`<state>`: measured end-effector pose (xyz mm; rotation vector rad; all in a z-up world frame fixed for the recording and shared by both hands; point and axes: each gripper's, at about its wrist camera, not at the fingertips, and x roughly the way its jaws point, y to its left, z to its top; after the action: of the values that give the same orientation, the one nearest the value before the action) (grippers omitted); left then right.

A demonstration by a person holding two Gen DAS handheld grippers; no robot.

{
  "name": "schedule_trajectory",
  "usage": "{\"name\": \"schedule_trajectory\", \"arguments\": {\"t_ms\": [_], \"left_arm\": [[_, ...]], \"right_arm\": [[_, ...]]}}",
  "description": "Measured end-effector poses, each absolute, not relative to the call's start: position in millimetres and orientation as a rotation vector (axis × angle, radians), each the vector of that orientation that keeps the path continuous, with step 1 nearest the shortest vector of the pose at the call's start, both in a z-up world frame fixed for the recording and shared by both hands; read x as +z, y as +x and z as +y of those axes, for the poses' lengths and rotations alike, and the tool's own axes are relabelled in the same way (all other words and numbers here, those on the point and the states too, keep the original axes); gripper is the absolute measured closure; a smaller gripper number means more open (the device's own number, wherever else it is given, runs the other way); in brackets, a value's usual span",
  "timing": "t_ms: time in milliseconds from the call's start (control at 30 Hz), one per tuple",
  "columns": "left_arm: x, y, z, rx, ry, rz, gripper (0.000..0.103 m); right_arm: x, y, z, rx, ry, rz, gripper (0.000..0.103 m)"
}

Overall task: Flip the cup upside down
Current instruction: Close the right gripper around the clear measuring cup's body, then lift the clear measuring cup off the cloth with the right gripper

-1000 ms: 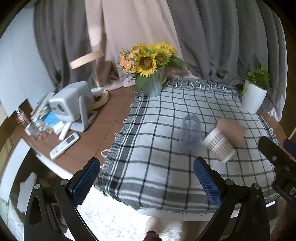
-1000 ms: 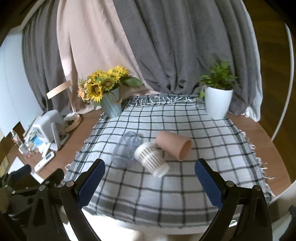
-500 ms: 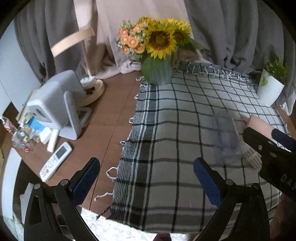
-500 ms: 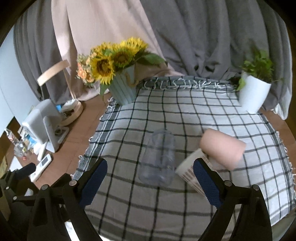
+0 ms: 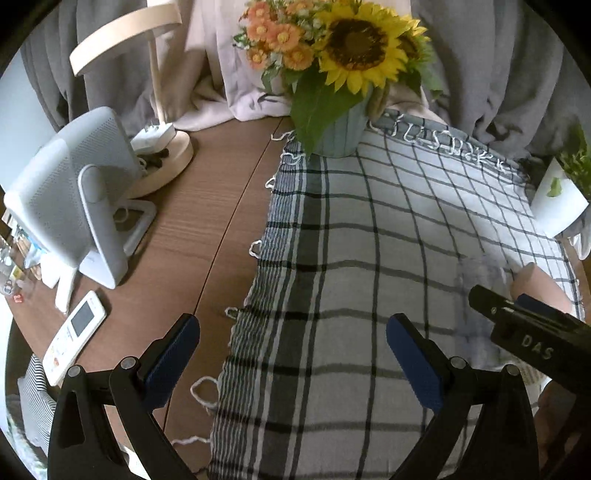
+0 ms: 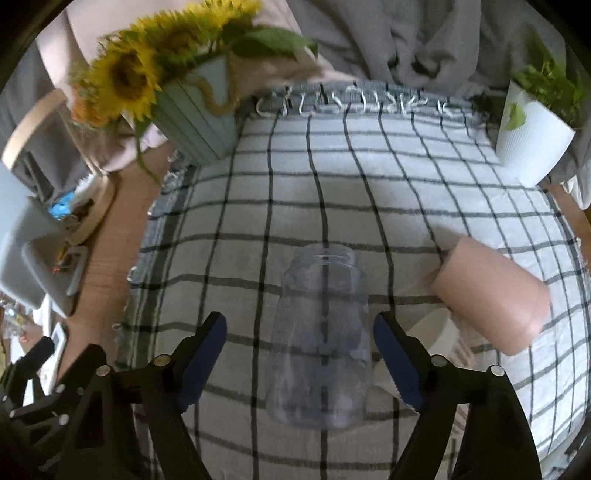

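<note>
As the clear cup [image 6: 320, 332] lay sideways between the wide-spread, empty right gripper [image 6: 300, 356], it was judged light, slick, probably thin-walled, best pinched mid-body; the left gripper [image 5: 291, 363] was likewise held wide.

Grey curtains [image 5: 509, 62] and a pale pink drape [image 5: 218, 55] hang behind a brown wooden desk [image 5: 207, 206]. A grey-and-white checked cloth [image 6: 369, 192] covers most of the desk. A sunflower bouquet [image 5: 354, 40] in a ribbed pot, a potted green plant [image 6: 535, 122] and a wooden ring lamp [image 5: 122, 33] stand along the back, in soft daylight.
</note>
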<state>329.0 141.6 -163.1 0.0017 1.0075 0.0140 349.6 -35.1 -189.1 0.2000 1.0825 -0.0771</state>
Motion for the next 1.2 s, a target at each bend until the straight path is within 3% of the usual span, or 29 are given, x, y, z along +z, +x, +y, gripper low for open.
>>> {"name": "schedule_trajectory", "arguments": {"t_ms": [533, 1200], "left_arm": [[-200.4, 343.4, 129.3, 0.004, 0.066, 1.058, 0.0], [-191.6, 343.0, 136.5, 0.019, 0.082, 1.023, 0.0]], "right_arm": [[-230.0, 366.3, -20.5, -0.225, 0.076, 1.128, 0.026], [-239.4, 370.9, -10.5, -0.202, 0.048, 1.154, 0.03]]}}
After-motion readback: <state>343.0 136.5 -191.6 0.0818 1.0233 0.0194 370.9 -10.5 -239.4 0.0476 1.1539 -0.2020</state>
